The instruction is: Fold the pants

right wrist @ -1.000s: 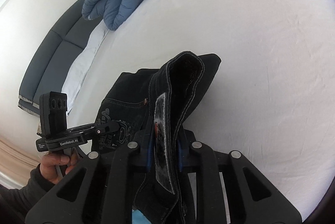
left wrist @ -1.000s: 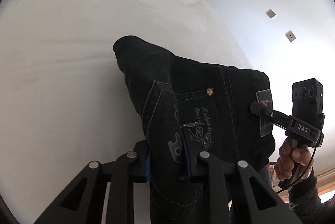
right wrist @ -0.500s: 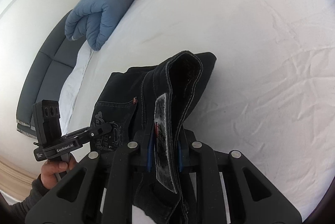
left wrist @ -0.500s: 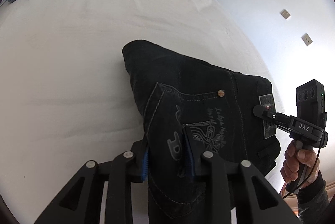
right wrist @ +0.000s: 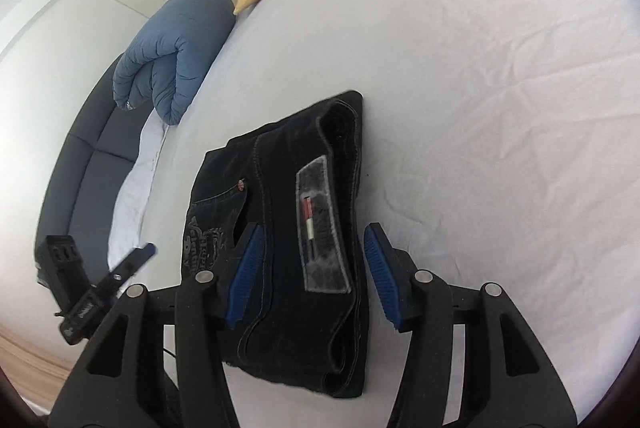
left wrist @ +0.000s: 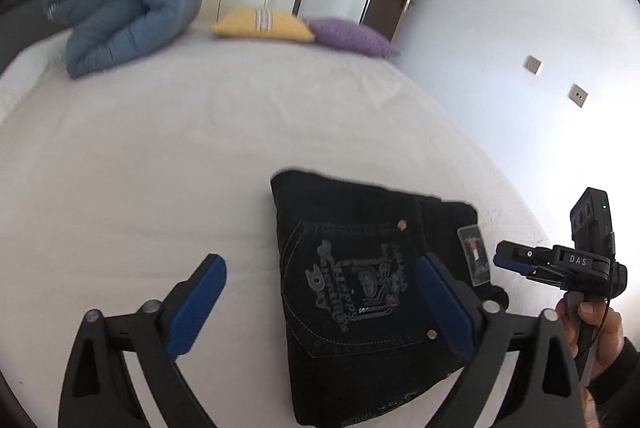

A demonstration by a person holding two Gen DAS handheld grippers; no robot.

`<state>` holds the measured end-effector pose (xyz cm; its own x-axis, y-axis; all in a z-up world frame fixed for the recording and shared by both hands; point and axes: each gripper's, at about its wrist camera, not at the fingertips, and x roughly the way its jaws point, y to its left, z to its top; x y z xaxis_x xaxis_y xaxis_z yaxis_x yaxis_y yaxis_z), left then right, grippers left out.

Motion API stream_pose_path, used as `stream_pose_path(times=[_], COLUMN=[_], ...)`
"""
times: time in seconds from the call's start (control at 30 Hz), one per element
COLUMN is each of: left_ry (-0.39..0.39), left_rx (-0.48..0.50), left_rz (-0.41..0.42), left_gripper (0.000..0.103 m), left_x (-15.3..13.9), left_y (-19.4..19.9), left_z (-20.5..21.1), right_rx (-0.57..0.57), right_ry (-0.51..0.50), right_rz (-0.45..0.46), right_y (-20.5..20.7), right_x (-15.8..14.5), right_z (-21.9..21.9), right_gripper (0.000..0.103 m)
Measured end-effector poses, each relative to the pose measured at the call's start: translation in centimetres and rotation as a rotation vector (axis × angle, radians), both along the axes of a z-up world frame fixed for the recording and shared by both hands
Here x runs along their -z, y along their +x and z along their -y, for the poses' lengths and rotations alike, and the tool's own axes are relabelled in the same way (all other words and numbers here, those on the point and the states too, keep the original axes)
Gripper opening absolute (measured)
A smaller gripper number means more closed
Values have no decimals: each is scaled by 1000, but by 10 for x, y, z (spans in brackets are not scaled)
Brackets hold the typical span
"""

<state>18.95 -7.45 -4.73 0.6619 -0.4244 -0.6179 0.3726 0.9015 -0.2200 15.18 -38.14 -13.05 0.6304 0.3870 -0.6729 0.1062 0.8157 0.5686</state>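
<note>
The folded black pants (left wrist: 372, 292) lie flat on the white bed (left wrist: 160, 156), their near edge cut off by the frame. The left hand-held gripper (left wrist: 320, 304) is spread wide and holds nothing; the right hand-held gripper (right wrist: 312, 268) straddles the waistband, open and apart from it. The waistband patch (right wrist: 322, 224) is too blurred to read.

Your left wrist camera looks low across the bed (left wrist: 160, 156) toward the pillows, close above the folded pants (left wrist: 360, 292). Your right one faces them from the waistband side; both share the pants (right wrist: 296, 228).
</note>
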Motion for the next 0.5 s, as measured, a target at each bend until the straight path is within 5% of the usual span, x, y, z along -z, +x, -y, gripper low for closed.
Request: stream_pose_path(times=[0.13, 0.23, 0.33, 0.4, 0.5], left_ry=[50, 76, 41, -30, -26], left_rx=[-55, -100, -155, -116, -66], left_rz=[262, 329, 348, 328, 357], left_gripper=[103, 103, 103, 103, 103], left_x=[-62, -94, -123, -135, -149], left_y=[-65, -95, -127, -145, -171], left_z=[-4, -2, -18, -31, -36], right_rx=[44, 101, 215, 243, 243], right_ry=[-282, -454, -591, -646, -747], right_rz=[175, 346, 580, 732, 760], right_y=[-54, -96, -154, -183, -195], right_x=[-78, -134, -184, -208, -234], right_z=[-38, -65, -91, -106, -133], right_gripper=[58, 68, 102, 103, 103])
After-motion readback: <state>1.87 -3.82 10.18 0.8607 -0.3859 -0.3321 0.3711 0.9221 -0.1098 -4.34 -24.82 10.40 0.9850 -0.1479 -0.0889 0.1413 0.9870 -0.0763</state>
